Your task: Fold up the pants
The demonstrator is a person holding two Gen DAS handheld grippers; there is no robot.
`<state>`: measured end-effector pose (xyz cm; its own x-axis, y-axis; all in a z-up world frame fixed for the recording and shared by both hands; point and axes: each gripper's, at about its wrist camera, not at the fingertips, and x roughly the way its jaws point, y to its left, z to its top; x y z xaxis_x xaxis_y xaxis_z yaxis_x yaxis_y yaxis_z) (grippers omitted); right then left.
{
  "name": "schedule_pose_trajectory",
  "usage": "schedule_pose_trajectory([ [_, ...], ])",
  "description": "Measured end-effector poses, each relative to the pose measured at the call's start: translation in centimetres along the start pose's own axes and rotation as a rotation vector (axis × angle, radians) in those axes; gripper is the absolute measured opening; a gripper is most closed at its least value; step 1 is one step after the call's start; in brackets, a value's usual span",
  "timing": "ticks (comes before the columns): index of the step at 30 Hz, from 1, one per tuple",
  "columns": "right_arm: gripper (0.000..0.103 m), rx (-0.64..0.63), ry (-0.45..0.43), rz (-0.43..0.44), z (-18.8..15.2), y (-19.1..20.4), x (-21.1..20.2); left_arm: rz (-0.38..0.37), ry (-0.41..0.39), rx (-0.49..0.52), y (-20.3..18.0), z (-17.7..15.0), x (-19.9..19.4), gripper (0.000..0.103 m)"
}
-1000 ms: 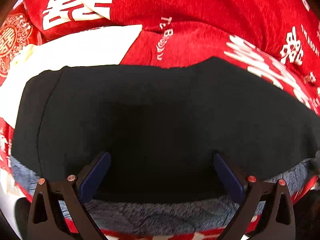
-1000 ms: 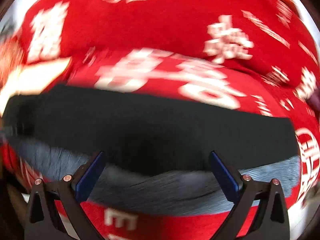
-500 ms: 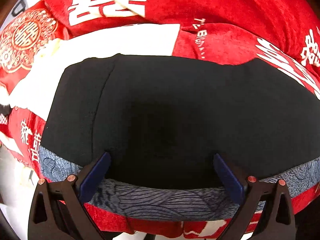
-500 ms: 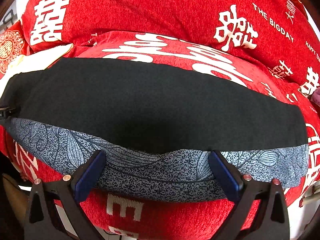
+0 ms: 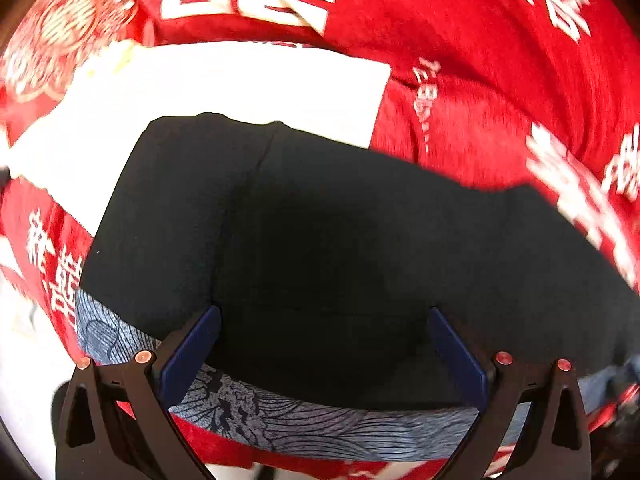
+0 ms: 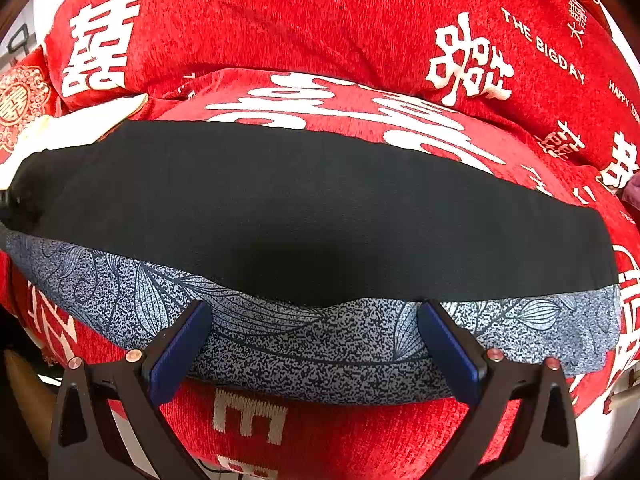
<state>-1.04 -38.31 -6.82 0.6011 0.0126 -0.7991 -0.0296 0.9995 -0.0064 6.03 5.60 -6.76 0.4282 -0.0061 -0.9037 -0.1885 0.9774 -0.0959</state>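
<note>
Left gripper (image 5: 322,354): its fingers are spreading wide and holding nothing. It is hanging over the near edge of the pants, maybe getting ready to pinch it.
Right gripper (image 6: 314,338): it is gaping wide too, with nothing in it. It is waiting over the near edge, further right.
Pants (image 6: 304,216): they are lying flat in a long strip, left to right, on the sofa. They are looking black and smooth.
Blue cloth (image 6: 320,348): it is peeking out along the near edge, under the black, with leaf patterns. I cannot tell if it is part of the pants.
Sofa (image 6: 280,28): it is sitting red with white letters, holding everything up.
White sheet (image 5: 224,92): it is lying at the far left, partly under the pants.
</note>
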Motion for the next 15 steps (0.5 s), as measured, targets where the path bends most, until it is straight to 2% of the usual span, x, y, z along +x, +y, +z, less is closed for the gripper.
schedule_pose_trajectory([
  [2, 0.103, 0.0, -0.002, -0.001, 0.0, 0.0, 0.0, -0.024, 0.012, -0.036, 0.0, 0.5, -0.7, 0.103],
  [4, 0.103, -0.001, -0.004, -0.001, 0.0, -0.1, 0.0, -0.062, 0.004, -0.039, -0.3, 1.5, -1.2, 0.103],
  [5, 0.103, 0.0, -0.006, -0.001, -0.1, -0.1, 0.0, -0.057, -0.01, -0.032, -0.4, 2.2, -1.3, 0.103],
  [8, 0.103, 0.001, -0.011, 0.0, -0.1, 0.0, 0.0, 0.034, -0.064, -0.034, 0.3, 5.0, -0.4, 0.103],
  [9, 0.103, 0.002, -0.012, 0.0, -0.1, 0.0, 0.0, 0.058, -0.059, -0.05, 0.8, 5.5, 0.4, 0.103],
  [11, 0.103, 0.003, -0.013, 0.001, -0.2, 0.0, 0.0, 0.145, 0.01, -0.076, 2.3, 6.3, 3.5, 0.103],
  [13, 0.103, 0.003, -0.014, 0.003, -0.2, 0.0, 0.0, 0.221, -0.031, 0.002, 1.3, 6.1, 3.7, 0.103],
  [15, 0.103, 0.004, -0.013, 0.007, -0.1, -0.1, 0.0, 0.247, -0.026, 0.014, 0.7, 5.9, 3.7, 0.103],
])
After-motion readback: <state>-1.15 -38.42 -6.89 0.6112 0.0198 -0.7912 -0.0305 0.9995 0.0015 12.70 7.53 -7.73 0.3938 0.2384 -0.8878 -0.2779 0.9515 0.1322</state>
